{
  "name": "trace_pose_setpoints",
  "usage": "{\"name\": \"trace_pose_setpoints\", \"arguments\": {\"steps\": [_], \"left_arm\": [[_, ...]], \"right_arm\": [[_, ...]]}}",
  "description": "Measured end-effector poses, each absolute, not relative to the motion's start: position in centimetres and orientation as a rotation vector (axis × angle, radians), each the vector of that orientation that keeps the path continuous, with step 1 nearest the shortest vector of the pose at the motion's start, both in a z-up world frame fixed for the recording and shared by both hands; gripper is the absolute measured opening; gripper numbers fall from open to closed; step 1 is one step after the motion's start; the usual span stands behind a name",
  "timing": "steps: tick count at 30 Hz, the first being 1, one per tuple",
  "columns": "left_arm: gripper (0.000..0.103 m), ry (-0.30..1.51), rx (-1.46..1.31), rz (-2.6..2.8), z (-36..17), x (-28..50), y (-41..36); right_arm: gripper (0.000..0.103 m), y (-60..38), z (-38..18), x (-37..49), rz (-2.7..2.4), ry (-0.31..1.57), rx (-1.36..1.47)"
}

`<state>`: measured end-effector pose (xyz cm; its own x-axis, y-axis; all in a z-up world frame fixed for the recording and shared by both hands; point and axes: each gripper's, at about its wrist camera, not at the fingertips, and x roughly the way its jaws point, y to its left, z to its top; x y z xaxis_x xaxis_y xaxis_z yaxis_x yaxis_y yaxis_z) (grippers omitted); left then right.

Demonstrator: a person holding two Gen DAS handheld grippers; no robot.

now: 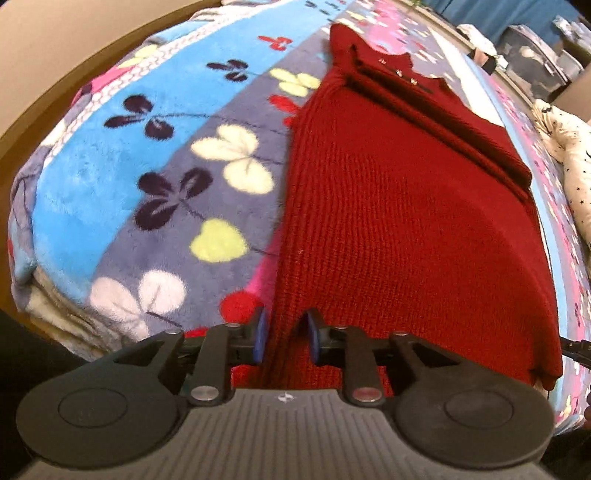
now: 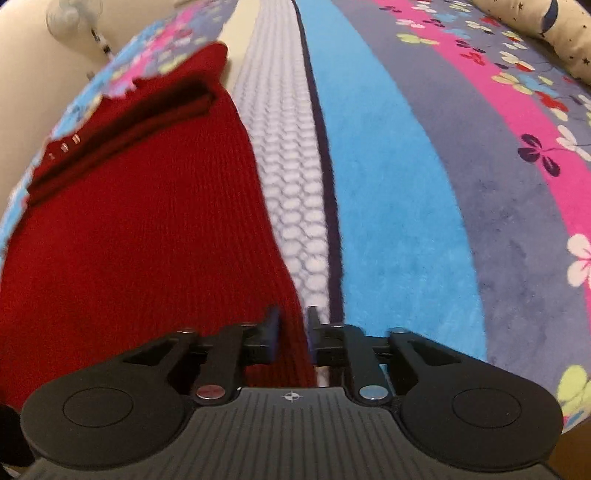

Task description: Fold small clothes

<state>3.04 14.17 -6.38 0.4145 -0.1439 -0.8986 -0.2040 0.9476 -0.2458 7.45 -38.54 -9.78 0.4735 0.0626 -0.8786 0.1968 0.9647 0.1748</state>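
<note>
While the bed is covered from edge to edge by a striped fleece blanket (image 1: 122, 177) printed with clover-like flowers in blue, grey, pink and white bands, a dark red knitted sweater (image 1: 399, 229) is spread lengthwise on top of it. The same blanket (image 2: 388, 192) is seen in the right wrist view, where the sweater (image 2: 129, 229) fills the left half of the picture and a white honeycomb-patterned stripe runs just beside its right edge. One sleeve is folded across the sweater's upper part, and a few small shiny studs are seen near the neckline at the far end. A cream cushion with small dark stars (image 1: 569, 162) is seen at the blanket's right edge in the left wrist view; the same kind of fabric shows at the top right corner of the other view. The near left corner of the sweater's hem is pinched between the blue-padded fingers of the left gripper (image 1: 284, 339), which are closed onto the knit. The near right corner of the hem is clamped in the same way by the fingers of the right gripper (image 2: 293, 334). A pedestal fan (image 2: 75, 14) is glimpsed against the wall.
</note>
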Motion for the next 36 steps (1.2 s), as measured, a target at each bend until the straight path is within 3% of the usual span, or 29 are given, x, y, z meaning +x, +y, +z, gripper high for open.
{"name": "trace_pose_setpoints", "arguments": {"steps": [2,7,8,9,10,15,20,23,27,32,34,36], "left_arm": [[0.038,1.175,-0.332,0.043,-7.0,3.2,14.0],[0.038,1.186,-0.265,0.03,-7.6,3.6,12.8],[0.037,1.185,-0.26,0.027,-7.6,3.5,12.7],[0.025,1.182,-0.257,0.016,-7.6,3.5,12.7],[0.015,1.177,-0.256,0.003,-7.4,3.5,12.5],[0.012,1.119,-0.216,-0.01,-6.3,3.0,11.8],[0.013,1.073,-0.22,-0.048,-5.2,2.5,11.5],[0.013,1.104,-0.207,-0.043,-5.8,2.8,11.4],[0.028,1.149,-0.211,-0.018,-6.8,3.1,11.7],[0.028,1.16,-0.149,-0.03,-7.0,2.6,11.2],[0.018,1.156,-0.147,-0.036,-7.1,2.6,11.1],[0.014,1.149,-0.151,-0.037,-6.9,2.6,11.2]], "right_arm": [[0.032,-38.8,-10.0,7.6,-0.072,1.086,0.289],[0.035,-37.3,-10.8,7.5,-0.026,1.126,0.205],[0.035,-37.1,-10.9,7.5,-0.023,1.125,0.193],[0.028,-37.0,-10.8,7.5,-0.02,1.125,0.19],[0.014,-37.0,-10.7,7.5,-0.001,1.123,0.202],[0.009,-37.1,-9.5,7.1,0.026,1.061,0.189],[0.008,-40.4,-6.8,5.9,0.024,0.906,0.404],[0.008,-40.6,-7.1,6.1,0.02,0.923,0.403],[0.015,-38.5,-9.1,7.3,-0.001,1.051,0.279],[0.023,-36.6,-10.6,7.6,-0.003,1.122,0.156],[0.023,-36.4,-10.6,7.6,0.003,1.121,0.143],[0.013,-36.3,-10.6,7.6,0.014,1.115,0.137]]}}
